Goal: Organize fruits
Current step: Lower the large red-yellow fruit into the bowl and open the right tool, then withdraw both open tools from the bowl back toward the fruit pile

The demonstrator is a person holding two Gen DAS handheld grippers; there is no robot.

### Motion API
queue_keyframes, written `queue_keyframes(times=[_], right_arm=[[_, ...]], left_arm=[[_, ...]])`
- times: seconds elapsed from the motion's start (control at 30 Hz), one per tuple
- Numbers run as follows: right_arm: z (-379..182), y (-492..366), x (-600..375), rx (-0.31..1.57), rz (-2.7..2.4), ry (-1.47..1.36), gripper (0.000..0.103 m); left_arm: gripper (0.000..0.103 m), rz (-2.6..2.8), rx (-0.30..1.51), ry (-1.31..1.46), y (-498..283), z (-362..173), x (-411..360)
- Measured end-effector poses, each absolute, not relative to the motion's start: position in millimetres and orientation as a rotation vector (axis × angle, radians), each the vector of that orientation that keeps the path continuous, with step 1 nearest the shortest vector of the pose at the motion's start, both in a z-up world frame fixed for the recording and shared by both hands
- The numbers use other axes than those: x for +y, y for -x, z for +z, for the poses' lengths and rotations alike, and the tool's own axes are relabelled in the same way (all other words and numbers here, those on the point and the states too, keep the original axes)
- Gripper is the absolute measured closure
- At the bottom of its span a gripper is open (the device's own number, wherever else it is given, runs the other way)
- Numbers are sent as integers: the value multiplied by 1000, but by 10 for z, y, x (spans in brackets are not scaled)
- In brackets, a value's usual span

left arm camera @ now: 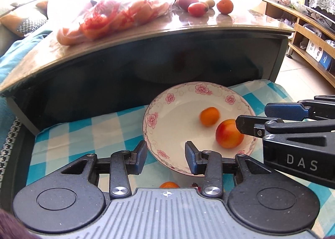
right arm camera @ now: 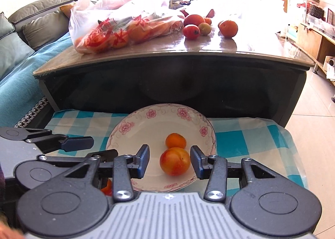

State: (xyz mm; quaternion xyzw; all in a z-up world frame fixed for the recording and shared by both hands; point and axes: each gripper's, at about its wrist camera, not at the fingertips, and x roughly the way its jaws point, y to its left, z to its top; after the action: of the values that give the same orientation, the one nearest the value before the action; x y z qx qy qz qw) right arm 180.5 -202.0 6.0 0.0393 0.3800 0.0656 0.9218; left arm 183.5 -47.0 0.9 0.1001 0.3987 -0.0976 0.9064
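A white plate (left arm camera: 159, 113) with pink flowers sits on a blue checked cloth (left arm camera: 83, 132). On it lie a small orange (left arm camera: 209, 116) and a red-orange peach (left arm camera: 229, 133). My left gripper (left arm camera: 165, 158) is open and empty over the plate's near-left rim. In the right wrist view, my right gripper (right arm camera: 170, 161) is open with its fingers on either side of the peach (right arm camera: 175, 161), above the plate (right arm camera: 129, 132); the orange (right arm camera: 175, 140) lies just behind. Loose fruits (right arm camera: 191, 31) lie on the dark table top (right arm camera: 146, 53).
A plastic bag of oranges (right arm camera: 117, 30) lies on the table at the left. Another orange (left arm camera: 169, 184) shows below the plate, near my left gripper. A sofa (right arm camera: 25, 36) stands at the left, wooden shelves (left arm camera: 309, 36) at the right.
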Motion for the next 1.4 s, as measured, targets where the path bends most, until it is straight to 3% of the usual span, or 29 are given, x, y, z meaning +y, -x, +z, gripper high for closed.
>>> queue_keyframes(times=[0.9,1.4], right_arm=[[366,-1345,-1894,756,138,-68,58],[190,-992,-1844,846,171,-92,58]], left_arm=[[53,-199,816,-205,-1392,210,-364],[43,-224,920,-155,-1097,54,-160]])
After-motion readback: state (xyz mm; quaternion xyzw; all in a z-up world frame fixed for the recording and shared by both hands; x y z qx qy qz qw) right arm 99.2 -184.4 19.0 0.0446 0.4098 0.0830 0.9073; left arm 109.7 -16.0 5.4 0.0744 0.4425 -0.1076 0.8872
